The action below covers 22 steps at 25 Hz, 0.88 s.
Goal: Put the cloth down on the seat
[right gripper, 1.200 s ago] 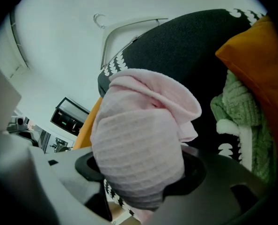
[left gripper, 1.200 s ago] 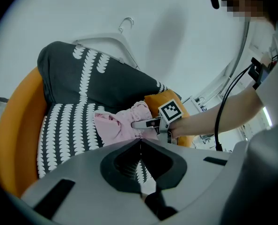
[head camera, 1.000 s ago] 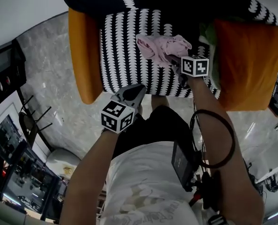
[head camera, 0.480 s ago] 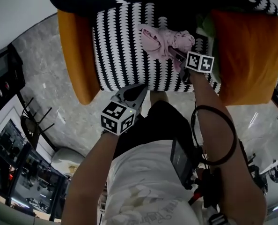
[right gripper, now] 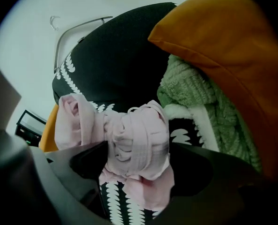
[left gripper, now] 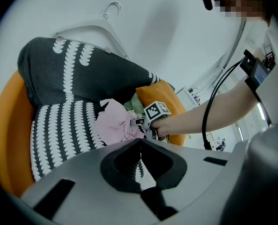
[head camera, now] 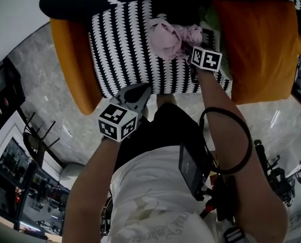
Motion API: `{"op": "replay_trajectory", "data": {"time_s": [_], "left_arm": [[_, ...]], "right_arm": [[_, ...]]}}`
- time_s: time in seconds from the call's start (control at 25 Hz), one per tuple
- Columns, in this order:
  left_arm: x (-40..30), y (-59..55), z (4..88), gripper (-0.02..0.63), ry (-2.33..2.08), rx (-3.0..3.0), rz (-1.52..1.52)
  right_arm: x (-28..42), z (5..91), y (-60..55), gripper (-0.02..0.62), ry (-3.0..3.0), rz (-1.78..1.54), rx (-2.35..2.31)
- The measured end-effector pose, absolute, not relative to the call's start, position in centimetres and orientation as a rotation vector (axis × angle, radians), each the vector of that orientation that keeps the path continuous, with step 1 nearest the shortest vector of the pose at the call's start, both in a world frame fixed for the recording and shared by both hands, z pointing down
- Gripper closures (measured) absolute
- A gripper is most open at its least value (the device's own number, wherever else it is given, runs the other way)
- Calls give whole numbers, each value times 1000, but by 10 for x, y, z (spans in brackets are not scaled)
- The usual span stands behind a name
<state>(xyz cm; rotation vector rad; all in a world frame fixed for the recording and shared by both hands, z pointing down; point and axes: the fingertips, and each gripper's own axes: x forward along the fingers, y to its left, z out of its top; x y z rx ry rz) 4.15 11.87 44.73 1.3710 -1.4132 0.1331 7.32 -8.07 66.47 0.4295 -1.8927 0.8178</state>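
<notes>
Right, the seat, a black cushion with white rows, spreads ahead of and under the right gripper, with the orange arm of the chair rising close on that gripper's right. A green knit is tucked against that arm, just beyond the right jaw.

The pink cloth sits bunched between the jaws, its lower folds lying on the cushion just below them. Those jaws are opening and I judge the pads are letting the fabric go, so this is the release.

To do it well, I'd let the jaws finish spreading before moving, then draw the gripper straight back along its own line. Lifting early could snag a fold and drag the bundle off the front edge of the cushion.

My left gripper hangs clenched and empty, well short of the cloth, and should keep clear.
</notes>
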Motion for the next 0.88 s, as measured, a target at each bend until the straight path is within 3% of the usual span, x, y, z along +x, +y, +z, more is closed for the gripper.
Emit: {"op": "replay_trajectory", "data": {"time_s": [0.52,0.6,0.68,0.88], "left_arm": [[61,107,456,592,-1441,1438,186],[61,106,450,592,-1441,1453,184],[62,108,444,592,-1443,1458,191],[64,115,434,592,-1462,1477,201]], "right_arm": [[92,669,-79,200,-1939,956,341],[98,658,-84,282,-1954,931,390],[105,648,-87,468,-1958,919,438],[115,629,-80,515,-1985,946,440]]}}
